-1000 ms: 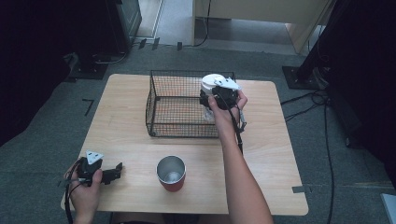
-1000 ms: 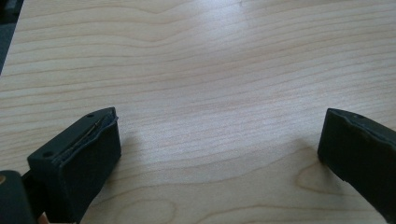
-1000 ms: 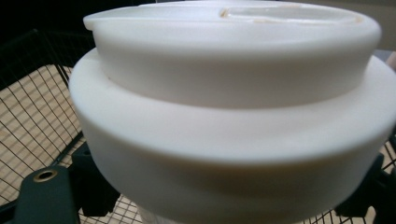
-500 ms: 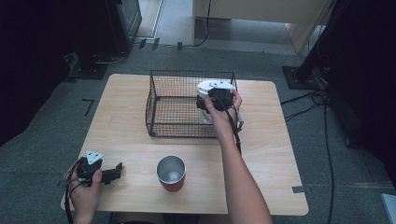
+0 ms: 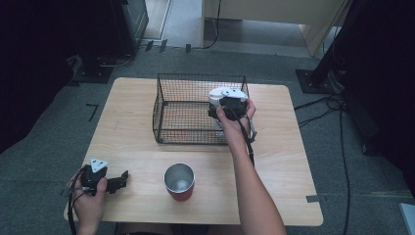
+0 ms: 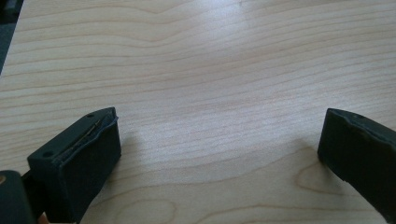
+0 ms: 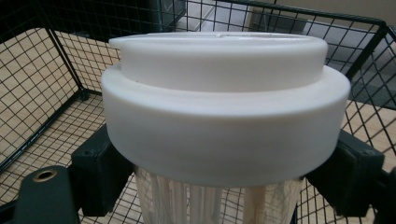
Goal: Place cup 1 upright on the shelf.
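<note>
High view shows your light wooden desk (image 5: pixel 147 147) with rounded corners, standing on grey carpet. Toward its far side sits a black wire mesh basket (image 5: pixel 169 110), rectangular and open at the top, with the wood showing through its floor.

Your right forearm reaches up from the near edge to the basket's right end. There your right claw (image 5: pixel 226 108) holds a clear ribbed plastic cup with a white lid (image 5: pixel 226 93), and the cup sits within the basket's right end, up at about rim height; whether its base touches the mesh floor you cannot tell from these pictures. In the right gripper view the white lid (image 7: pixel 224 116) fills the middle, and your two black jaws press against the clear ribbed wall just under the lid's rim, one on each side, so this claw is clamped on the cup. Basket wire (image 7: pixel 42 84) runs behind and to both sides of it.

Near the front edge, just left of your right forearm, stands a red metal tumbler with a silver inside (image 5: pixel 179 181), upright and open.

At the near left corner your left hand holds the left claw (image 5: pixel 117 180), low over the wood, pointing toward the tumbler and well apart from it. In the left gripper view its jaws stand wide apart over bare desk (image 6: pixel 210 93), with nothing between them.
</note>
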Motion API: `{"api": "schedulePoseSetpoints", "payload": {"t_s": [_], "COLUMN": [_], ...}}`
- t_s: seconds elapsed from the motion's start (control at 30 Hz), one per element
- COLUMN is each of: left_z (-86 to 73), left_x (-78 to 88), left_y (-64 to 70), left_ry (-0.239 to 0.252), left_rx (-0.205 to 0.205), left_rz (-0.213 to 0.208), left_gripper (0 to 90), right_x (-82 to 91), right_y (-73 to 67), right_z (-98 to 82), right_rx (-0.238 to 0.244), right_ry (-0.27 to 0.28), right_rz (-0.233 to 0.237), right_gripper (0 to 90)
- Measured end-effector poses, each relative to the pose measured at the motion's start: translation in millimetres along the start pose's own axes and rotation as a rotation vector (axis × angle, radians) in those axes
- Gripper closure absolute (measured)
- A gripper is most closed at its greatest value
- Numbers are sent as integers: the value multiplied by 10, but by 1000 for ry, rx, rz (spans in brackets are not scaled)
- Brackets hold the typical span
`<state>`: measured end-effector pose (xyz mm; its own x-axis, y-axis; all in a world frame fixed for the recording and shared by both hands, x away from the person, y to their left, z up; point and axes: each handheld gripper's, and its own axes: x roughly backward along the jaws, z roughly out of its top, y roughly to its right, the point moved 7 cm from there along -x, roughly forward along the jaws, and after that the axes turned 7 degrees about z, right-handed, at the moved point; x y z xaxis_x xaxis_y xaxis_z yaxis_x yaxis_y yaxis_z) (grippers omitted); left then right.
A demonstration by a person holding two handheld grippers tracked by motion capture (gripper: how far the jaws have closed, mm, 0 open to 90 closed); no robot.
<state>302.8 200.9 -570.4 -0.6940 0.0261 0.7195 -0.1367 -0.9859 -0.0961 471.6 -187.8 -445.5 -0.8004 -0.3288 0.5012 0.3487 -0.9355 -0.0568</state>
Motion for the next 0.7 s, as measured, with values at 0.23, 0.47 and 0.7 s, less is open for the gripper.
{"api": "schedulePoseSetpoints", "payload": {"t_s": [0.23, 0.47, 0.7], "left_z": [0, 0, 0], "left_x": [0, 0, 0], "left_y": [0, 0, 0], "left_ry": [0, 0, 0], "left_rx": [0, 0, 0], "left_rz": [0, 0, 0], "left_gripper": [0, 0, 0], "right_x": [197, 338, 397], "right_y": [14, 40, 49], "right_z": [-116, -234, -353], "right_rx": [-35, -56, -46], "right_ry": [5, 7, -4], "right_rz": [-26, -22, -6], "right_gripper": [158, 157, 135]}}
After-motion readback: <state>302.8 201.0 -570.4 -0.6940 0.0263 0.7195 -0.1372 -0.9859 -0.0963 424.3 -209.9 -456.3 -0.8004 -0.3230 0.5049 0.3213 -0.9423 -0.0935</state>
